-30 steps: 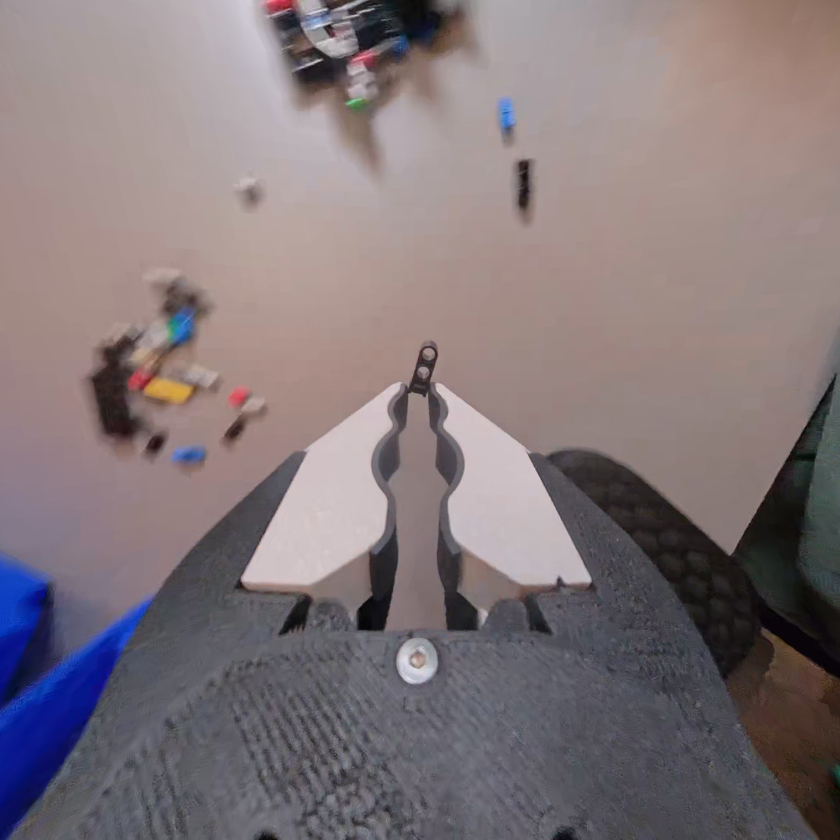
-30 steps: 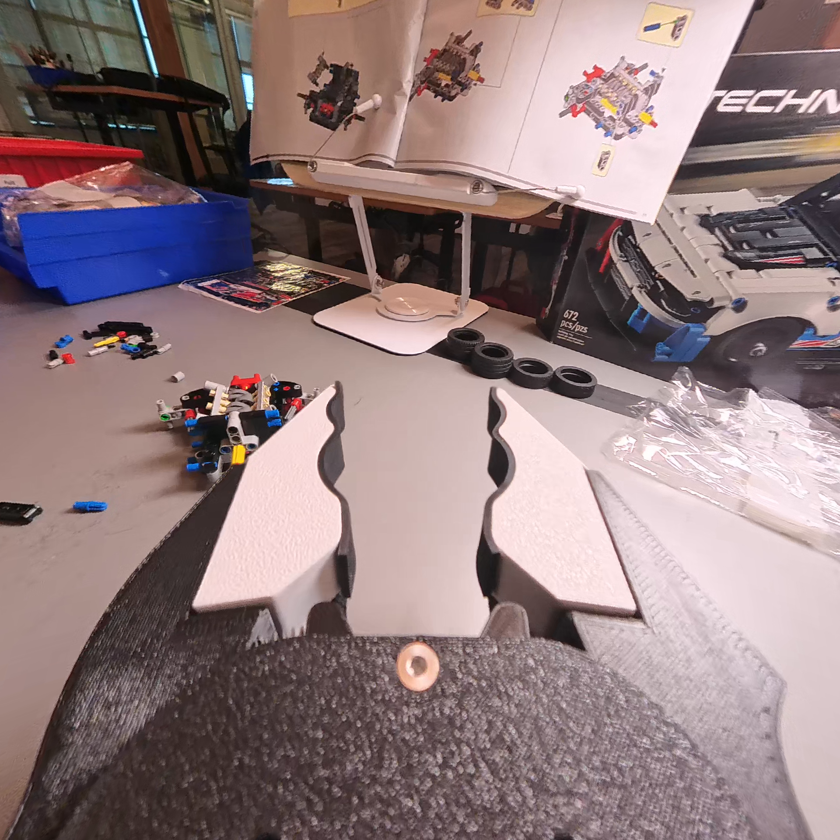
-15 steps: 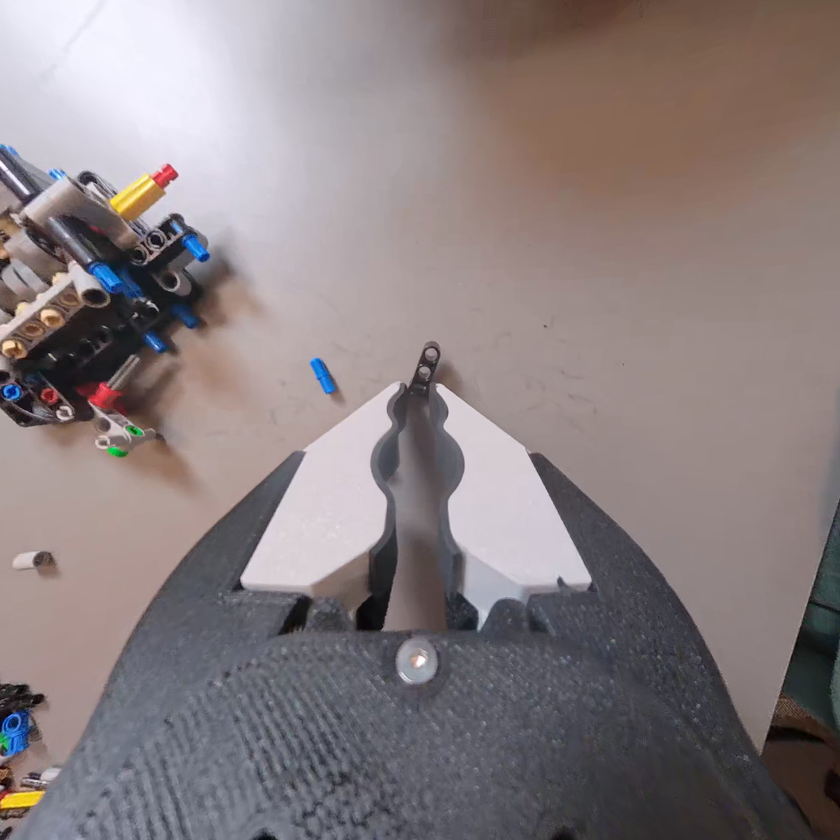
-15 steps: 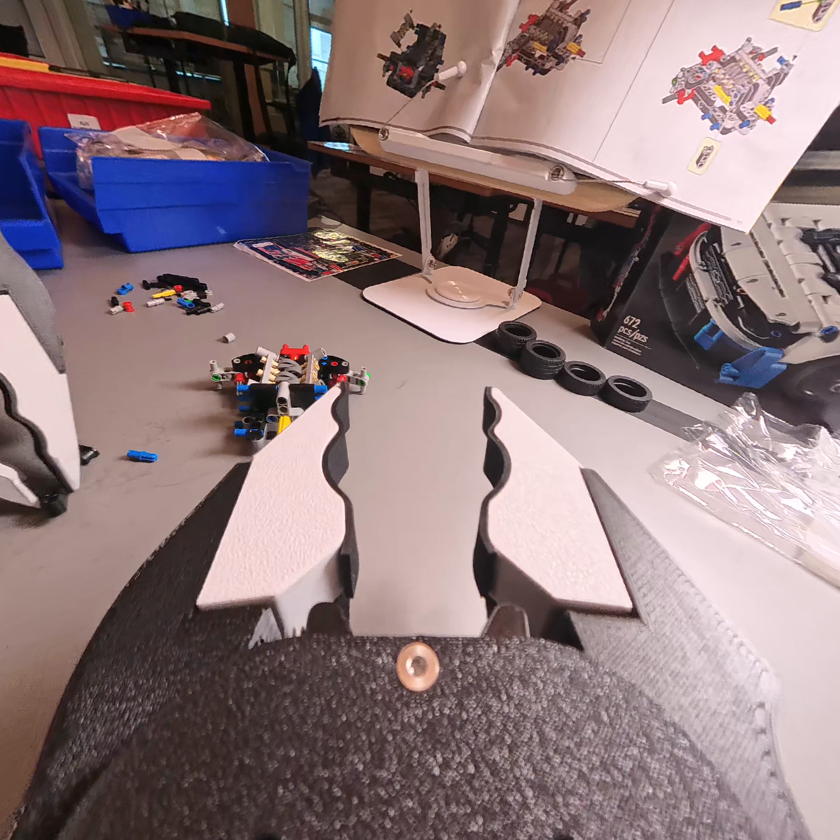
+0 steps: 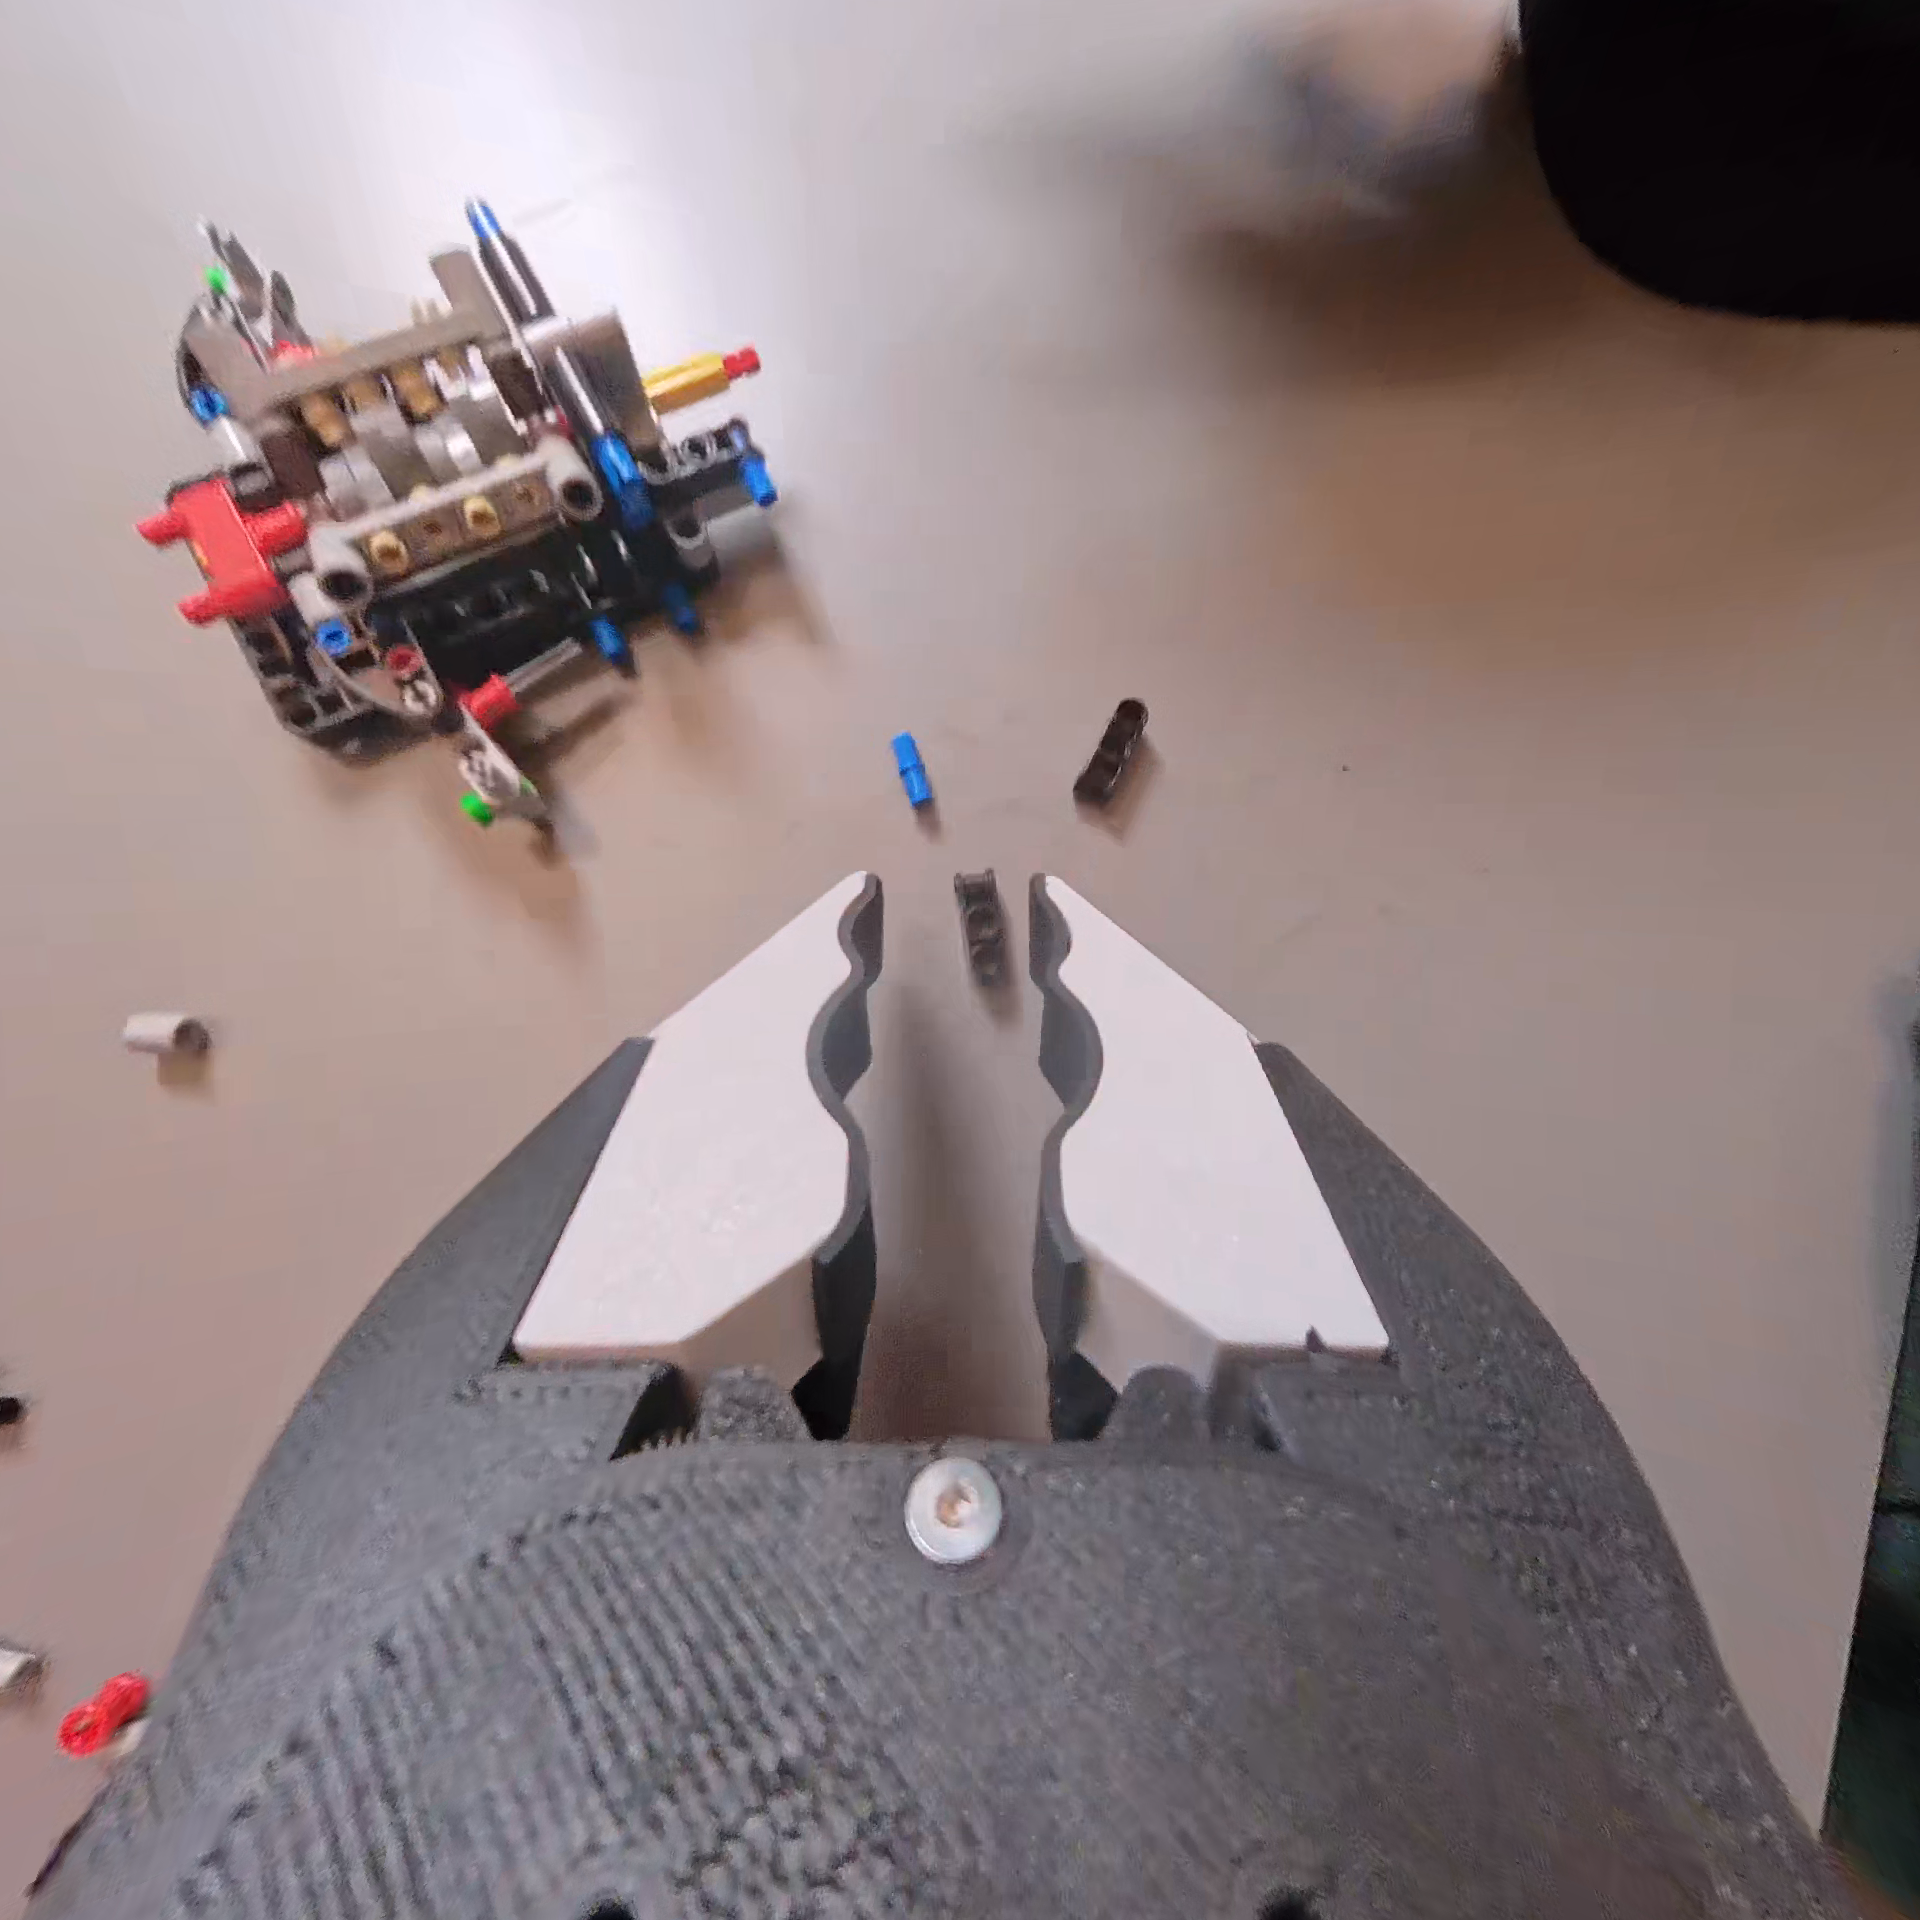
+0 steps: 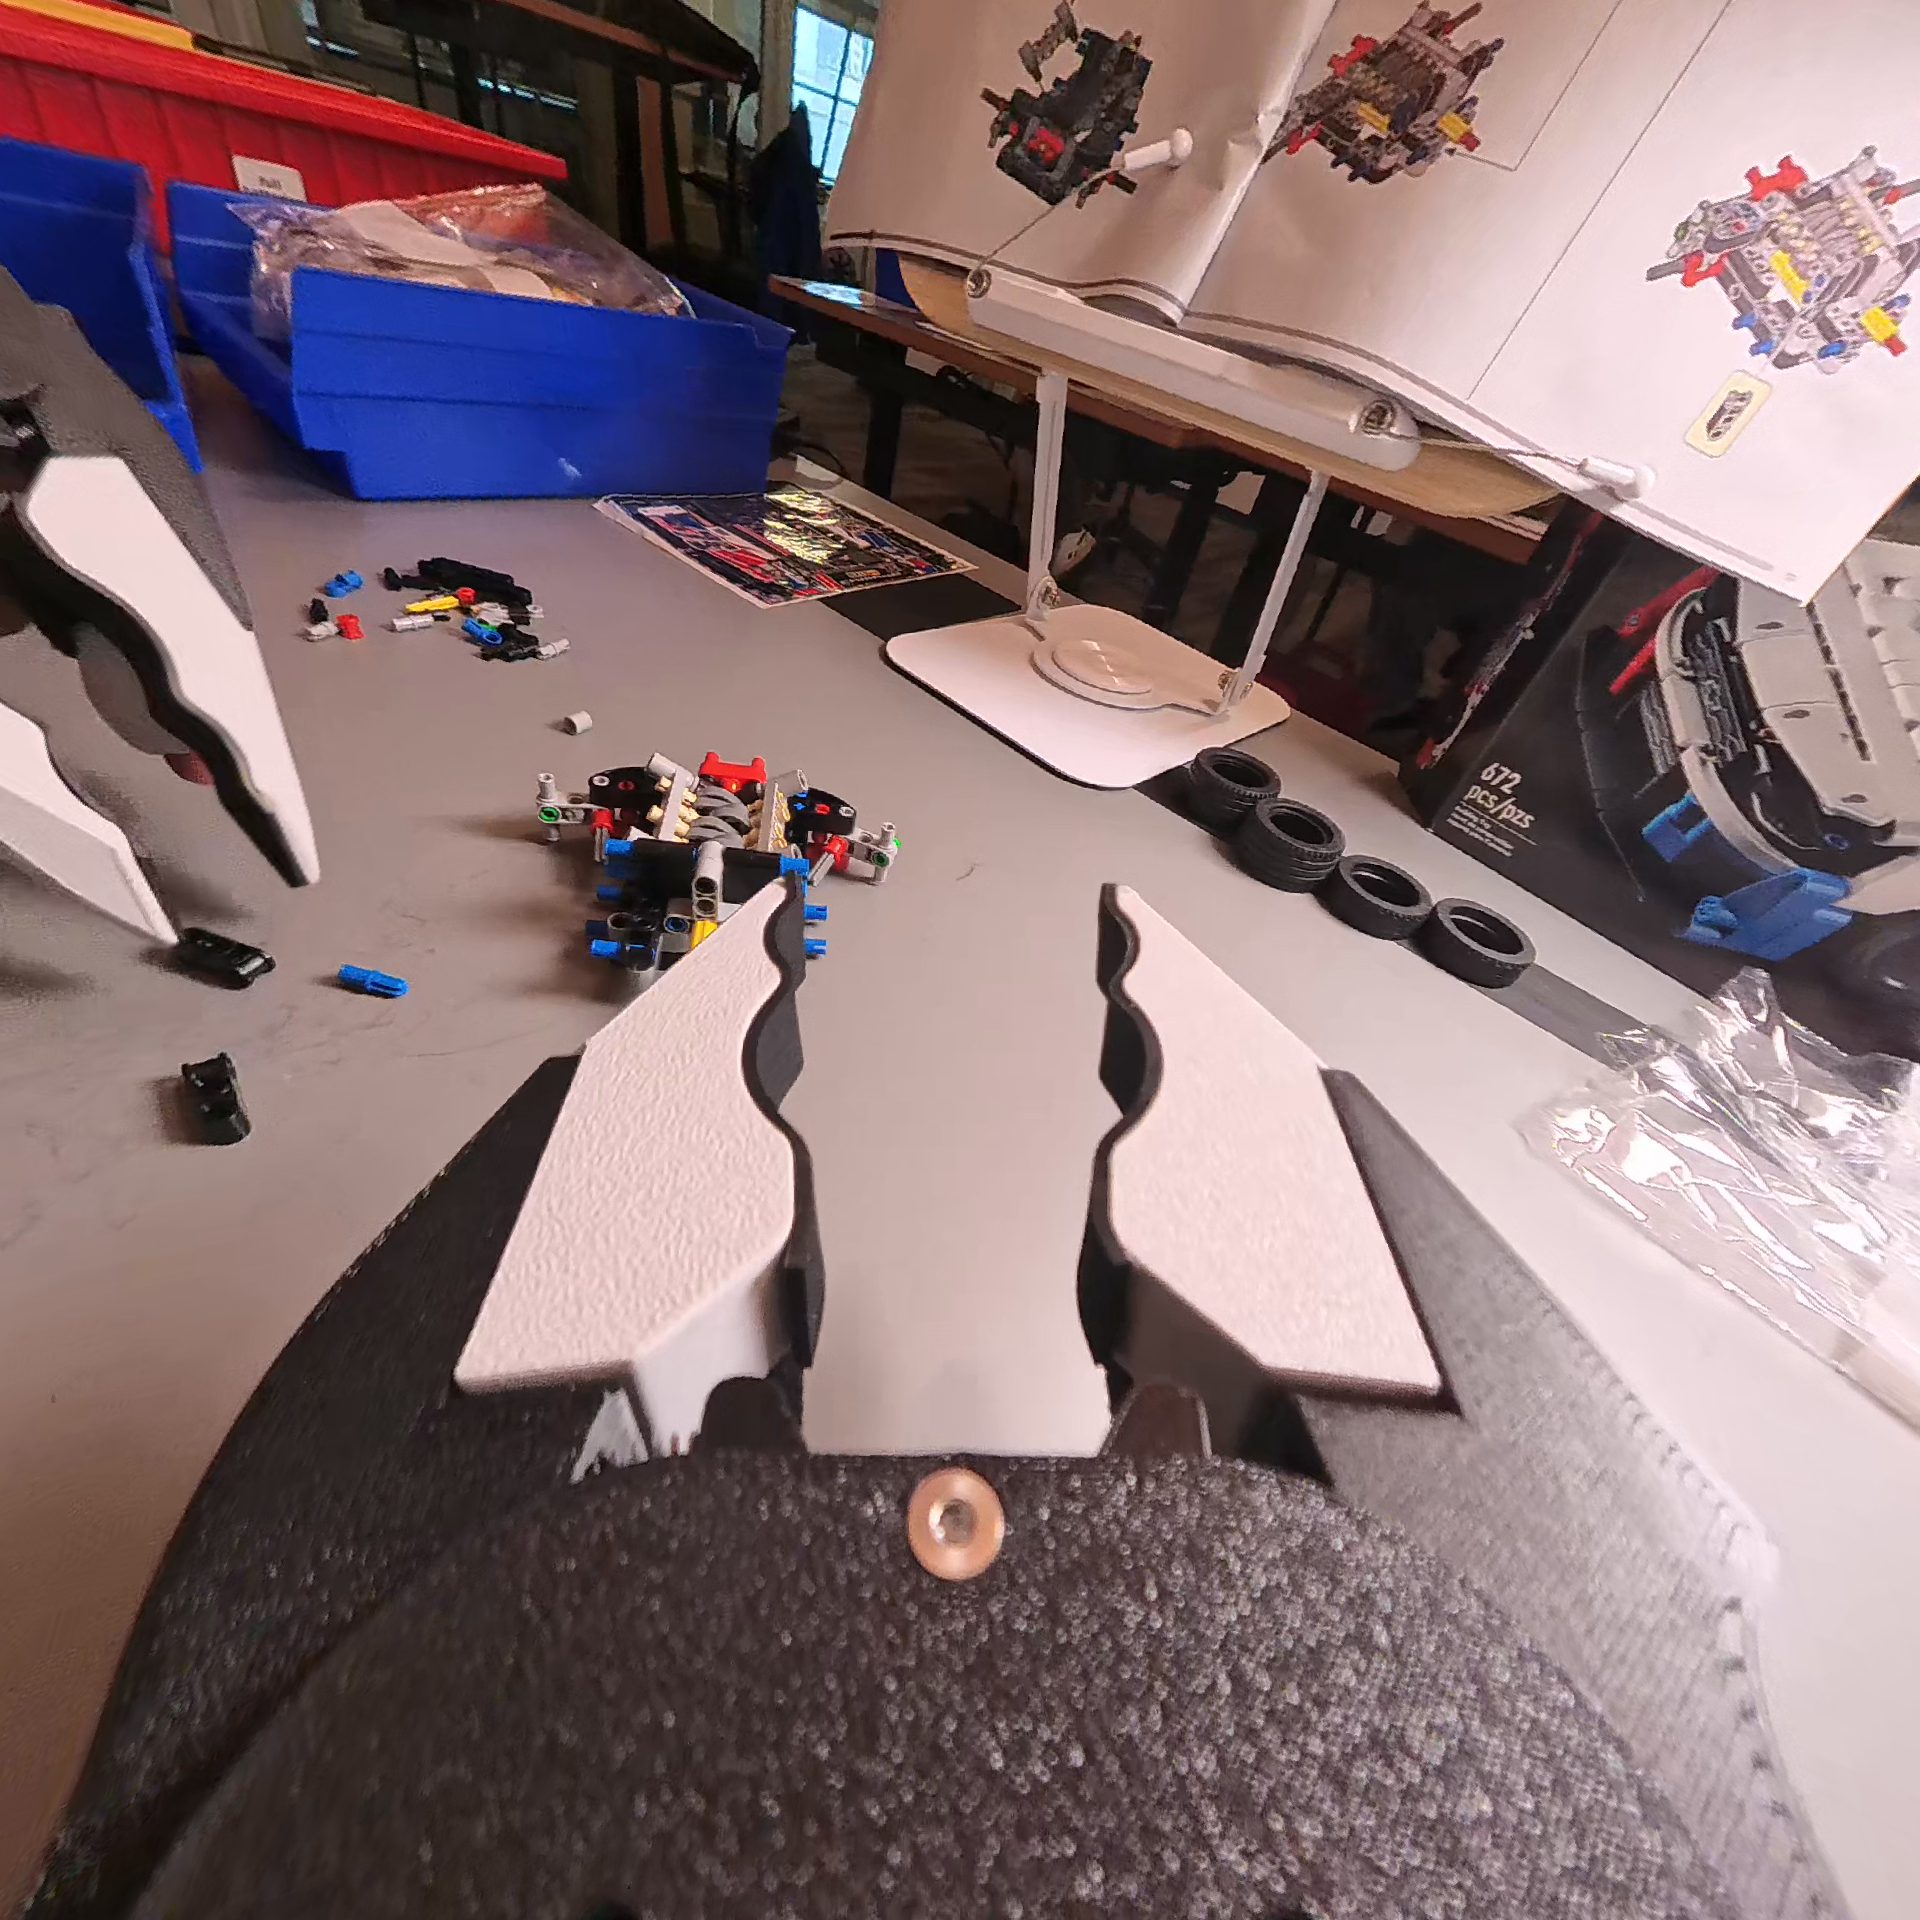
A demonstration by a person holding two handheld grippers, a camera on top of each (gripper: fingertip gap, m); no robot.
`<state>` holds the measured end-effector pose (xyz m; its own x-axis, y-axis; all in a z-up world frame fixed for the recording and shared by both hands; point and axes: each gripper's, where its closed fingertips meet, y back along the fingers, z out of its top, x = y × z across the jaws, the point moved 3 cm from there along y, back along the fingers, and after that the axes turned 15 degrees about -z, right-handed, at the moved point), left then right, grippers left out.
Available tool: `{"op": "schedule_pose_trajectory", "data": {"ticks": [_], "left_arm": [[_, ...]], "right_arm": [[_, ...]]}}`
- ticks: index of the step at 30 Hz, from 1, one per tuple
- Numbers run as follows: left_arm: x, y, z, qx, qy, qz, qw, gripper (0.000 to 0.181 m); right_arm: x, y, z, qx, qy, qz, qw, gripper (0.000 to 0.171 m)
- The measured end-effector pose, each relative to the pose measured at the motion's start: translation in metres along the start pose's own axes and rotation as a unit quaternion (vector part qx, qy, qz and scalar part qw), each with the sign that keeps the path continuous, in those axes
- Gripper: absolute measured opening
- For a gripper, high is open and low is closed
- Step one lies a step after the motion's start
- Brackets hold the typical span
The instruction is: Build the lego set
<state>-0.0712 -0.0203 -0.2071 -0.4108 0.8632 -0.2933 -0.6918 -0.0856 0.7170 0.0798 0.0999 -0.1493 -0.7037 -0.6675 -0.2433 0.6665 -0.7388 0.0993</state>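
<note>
My left gripper is open just above the grey table. A small black beam lies loose between its fingertips, close to the right finger. A second short black piece and a blue pin lie just ahead. The partly built engine assembly sits ahead to the left. My right gripper is open and empty, its left fingertip in front of the assembly. The right wrist view shows the left gripper at far left, over the black beam.
Loose parts lie at the back left, near blue bins. A sticker sheet, the instruction booklet on its white stand, several tyres, the set's box and a plastic bag are at the right.
My left gripper has opened and let go of the small black beam, which now lies on the table. It moved nearer the assembly. The right gripper stayed open and shifted slightly.
</note>
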Motion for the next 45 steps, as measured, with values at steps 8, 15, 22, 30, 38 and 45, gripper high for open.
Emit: {"op": "schedule_pose_trajectory", "data": {"ticks": [8, 15, 22, 30, 38, 45], "left_arm": [[0.001, -0.011, -0.014, -0.005, -0.021, -0.028, 0.999, 0.007], [0.010, -0.008, -0.014, -0.020, -0.044, 0.000, 0.999, 0.006], [0.017, -0.007, -0.013, -0.046, -0.034, 0.020, 0.998, 0.007], [0.019, -0.008, -0.012, -0.057, -0.036, 0.024, 0.997, 0.007], [0.019, -0.008, -0.012, -0.064, -0.034, 0.018, 0.997, 0.008], [0.022, -0.006, -0.013, -0.070, -0.031, 0.025, 0.997, 0.012]], "right_arm": [[0.010, -0.001, -0.004, 0.007, 0.023, 0.016, 1.000, 0.053], [0.012, -0.001, -0.004, 0.008, 0.026, 0.022, 0.999, 0.051], [0.018, -0.001, -0.005, 0.009, 0.033, 0.033, 0.999, 0.051], [0.023, 0.000, -0.004, 0.008, 0.042, 0.044, 0.998, 0.050], [0.031, 0.002, -0.009, 0.013, 0.057, 0.068, 0.996, 0.045], [0.038, 0.003, -0.013, 0.019, 0.068, 0.086, 0.994, 0.040]]}}
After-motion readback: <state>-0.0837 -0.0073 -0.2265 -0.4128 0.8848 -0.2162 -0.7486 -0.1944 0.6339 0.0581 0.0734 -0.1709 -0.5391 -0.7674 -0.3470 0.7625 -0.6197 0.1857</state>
